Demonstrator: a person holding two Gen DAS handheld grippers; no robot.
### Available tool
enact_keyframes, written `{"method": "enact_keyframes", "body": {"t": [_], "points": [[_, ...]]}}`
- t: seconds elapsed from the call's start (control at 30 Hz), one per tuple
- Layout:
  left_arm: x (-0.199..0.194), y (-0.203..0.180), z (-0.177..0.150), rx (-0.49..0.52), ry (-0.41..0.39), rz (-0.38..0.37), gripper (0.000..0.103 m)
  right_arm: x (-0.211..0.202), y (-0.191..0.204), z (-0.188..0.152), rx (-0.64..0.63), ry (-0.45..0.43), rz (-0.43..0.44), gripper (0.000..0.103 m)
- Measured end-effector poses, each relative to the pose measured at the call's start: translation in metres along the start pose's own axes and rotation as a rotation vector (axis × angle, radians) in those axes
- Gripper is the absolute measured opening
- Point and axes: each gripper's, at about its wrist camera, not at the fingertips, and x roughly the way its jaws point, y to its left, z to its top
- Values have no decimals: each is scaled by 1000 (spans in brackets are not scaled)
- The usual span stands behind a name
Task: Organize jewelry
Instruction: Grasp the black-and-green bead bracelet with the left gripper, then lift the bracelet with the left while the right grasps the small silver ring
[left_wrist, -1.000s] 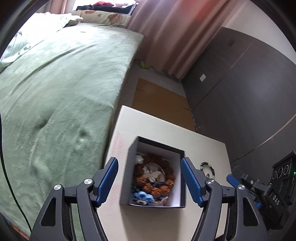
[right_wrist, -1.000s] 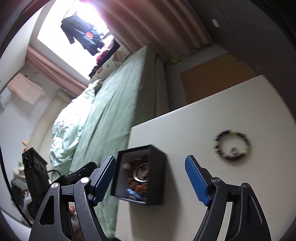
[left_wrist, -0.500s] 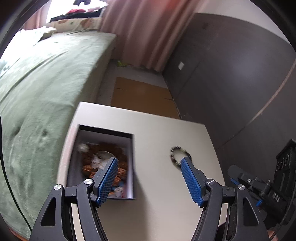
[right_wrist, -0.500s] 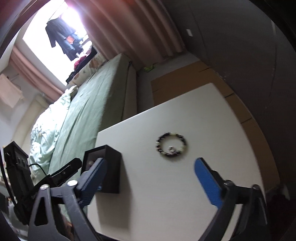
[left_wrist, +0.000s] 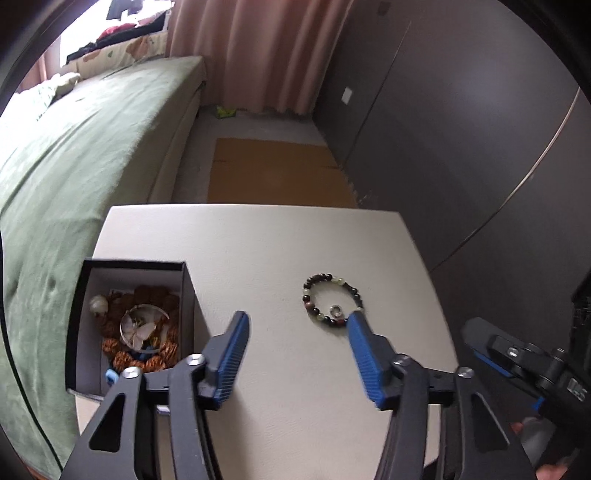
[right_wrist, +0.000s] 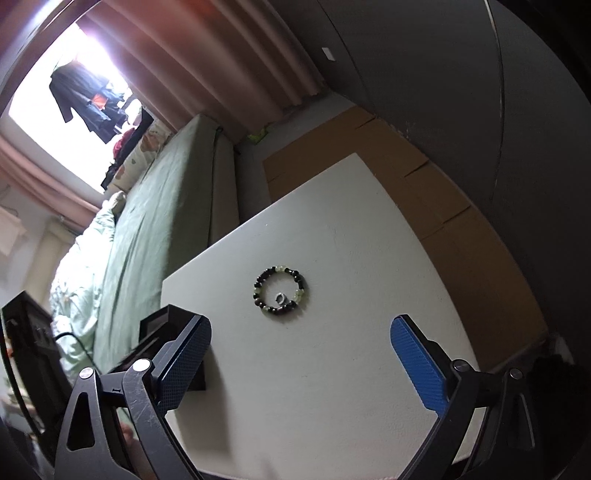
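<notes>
The bracelet was a closed ring of mostly dark, glossy beads broken by a few pale green ones and one or two reddish-brown ones, with a small silver ring-shaped charm lying just inside its near edge. It lay flat on the white tabletop, well apart from the box and toward the right side of the surface; in the right wrist view the same bracelet sat near the middle of the tabletop.

The black box stood open at the tabletop's left edge, beside the green bed. Its white-lined interior held a heap of rough orange-brown beads, a round clear piece resting on top of them, a pale bead toward the back left corner, and something small and blue at the front.

The left gripper hovered over the tabletop with its jaws spread wide and empty, the right blue pad's tip just beside the bracelet. The right gripper likewise had its jaws wide apart, holding nothing, with the bracelet ahead of them.
</notes>
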Motion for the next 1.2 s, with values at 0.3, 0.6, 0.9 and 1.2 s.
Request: {"method": "enact_keyframes", "body": {"t": [0.3, 0.6, 0.9, 1.2], "points": [[52, -16, 13, 2, 117, 66, 33, 3, -19, 14, 12, -10, -19, 81], [92, -25, 11, 18, 171, 132, 27, 23, -28, 28, 13, 30, -20, 81], [108, -34, 2, 42, 155, 210, 22, 36, -30, 38, 32, 61, -16, 81], [86, -19, -4, 0, 114, 110, 10, 47, -22, 37, -9, 95, -23, 81]]}}
